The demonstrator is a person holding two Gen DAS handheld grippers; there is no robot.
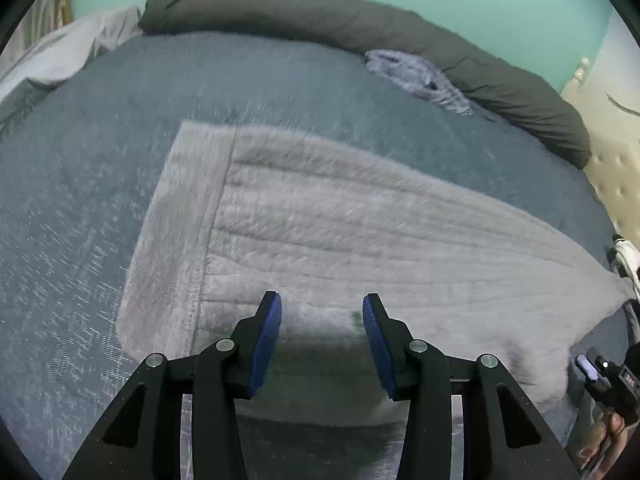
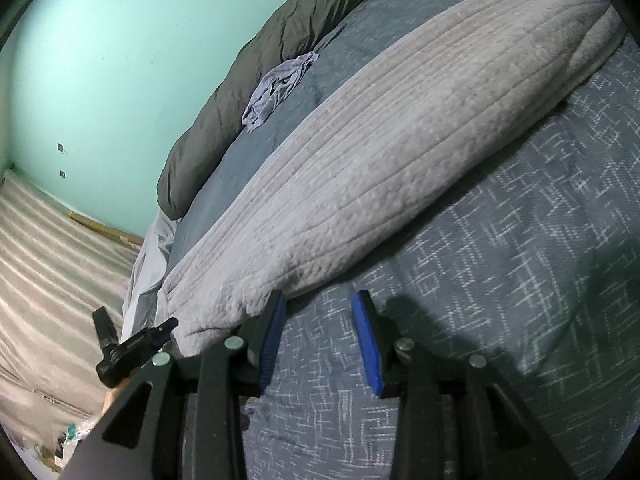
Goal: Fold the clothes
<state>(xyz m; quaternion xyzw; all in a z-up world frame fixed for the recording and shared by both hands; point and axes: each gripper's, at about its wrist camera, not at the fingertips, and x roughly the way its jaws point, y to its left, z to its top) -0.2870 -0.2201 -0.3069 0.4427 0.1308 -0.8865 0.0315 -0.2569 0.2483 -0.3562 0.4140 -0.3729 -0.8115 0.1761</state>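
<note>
**Grippers open above grey garment on bed**

Left gripper (image 1: 322, 306): I hold its jaws wide apart and empty, over the near part of the grey ribbed garment (image 1: 360, 232), which lies flat on the blue patterned bedspread (image 1: 72, 240). Right gripper (image 2: 319, 303): my jaws are equally wide, gripping nothing, positioned over the bedspread just beside the garment's near edge. A crumpled pale blue cloth (image 1: 416, 76) rests against the dark rolled duvet (image 1: 320, 12).
</note>
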